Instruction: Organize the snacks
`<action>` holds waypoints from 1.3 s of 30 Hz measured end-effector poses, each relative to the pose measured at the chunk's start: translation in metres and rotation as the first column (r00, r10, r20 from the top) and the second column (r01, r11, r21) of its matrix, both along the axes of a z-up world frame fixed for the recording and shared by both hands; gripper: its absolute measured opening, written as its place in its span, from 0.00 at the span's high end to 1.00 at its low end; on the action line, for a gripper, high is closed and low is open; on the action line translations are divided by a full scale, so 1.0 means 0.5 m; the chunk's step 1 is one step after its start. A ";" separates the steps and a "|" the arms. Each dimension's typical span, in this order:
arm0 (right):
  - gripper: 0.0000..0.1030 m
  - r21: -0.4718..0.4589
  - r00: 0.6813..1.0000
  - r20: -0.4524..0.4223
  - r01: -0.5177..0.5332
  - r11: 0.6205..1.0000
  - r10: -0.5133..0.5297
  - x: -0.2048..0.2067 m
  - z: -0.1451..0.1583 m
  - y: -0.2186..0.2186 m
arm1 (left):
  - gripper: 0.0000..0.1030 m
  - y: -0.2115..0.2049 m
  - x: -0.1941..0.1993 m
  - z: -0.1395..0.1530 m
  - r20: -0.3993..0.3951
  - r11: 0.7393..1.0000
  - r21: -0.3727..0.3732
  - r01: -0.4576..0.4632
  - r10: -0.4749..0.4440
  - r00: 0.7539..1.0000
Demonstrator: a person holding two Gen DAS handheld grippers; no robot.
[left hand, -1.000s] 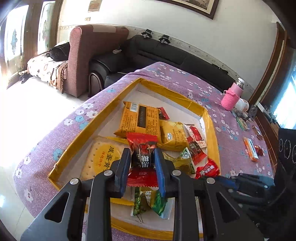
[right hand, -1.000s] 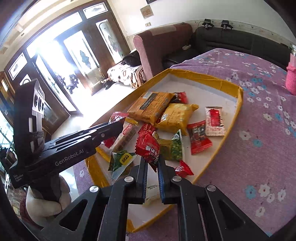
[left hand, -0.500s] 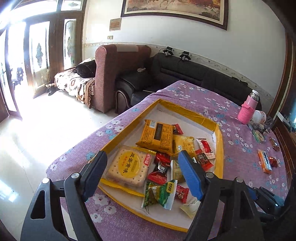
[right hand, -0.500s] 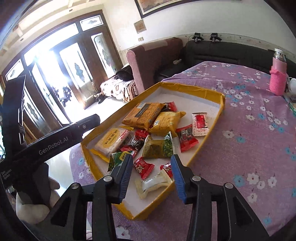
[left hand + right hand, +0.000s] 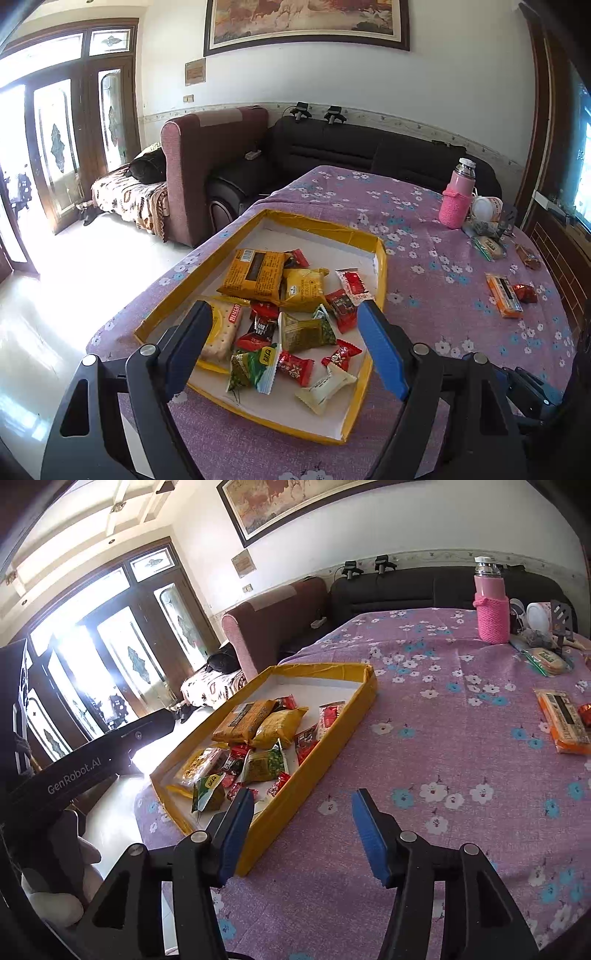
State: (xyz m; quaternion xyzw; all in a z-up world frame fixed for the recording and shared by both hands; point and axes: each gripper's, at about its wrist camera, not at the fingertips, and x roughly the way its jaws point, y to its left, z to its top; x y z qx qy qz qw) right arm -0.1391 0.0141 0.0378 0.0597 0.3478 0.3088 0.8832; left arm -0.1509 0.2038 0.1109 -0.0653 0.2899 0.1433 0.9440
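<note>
Spreading ahead of both sets of jaws: purple flower-printed tablecloth (image 5: 443, 709), bearing all items listed

Shallow yellow-edged cardboard tray with white floor (image 5: 380, 266) — directly ahead of and partly beneath the left gripper (image 5: 284, 350), whose jaws stand wide apart with nothing between them. From the right gripper (image 5: 303, 830), jaws likewise wide and empty, the tray lies ahead and to the left, its near corner just beside the left jaw. Long axis of the tray runs away from both grippers

Tray contents, largest first: flat orange rectangular biscuit packet (image 5: 255, 275), far of the left jaws; round yellow cracker pack (image 5: 221, 332), partly hidden by the left jaw; yellow pillow packet (image 5: 303, 290); green foil pouches; small red wrapped candies; one cream-white wrapped sweet (image 5: 325, 384) nearest the jaws

Loose outside the tray: orange rectangular snack bar (image 5: 565, 720) with a small red-brown foil candy (image 5: 585, 712) touching or just beside it, well ahead and to the right of the right jaws, long axis pointing roughly away from them

Judgement: these strays look like the remaining work, and the right gripper is the nearer; its jaws would close across the bar's short side
</note>
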 end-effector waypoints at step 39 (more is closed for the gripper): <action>0.30 -0.119 0.983 0.183 0.009 0.993 0.013 -0.060 0.016 0.015 | 0.00 -0.088 -0.131 0.086 0.372 0.934 0.277 -0.225 0.111 0.921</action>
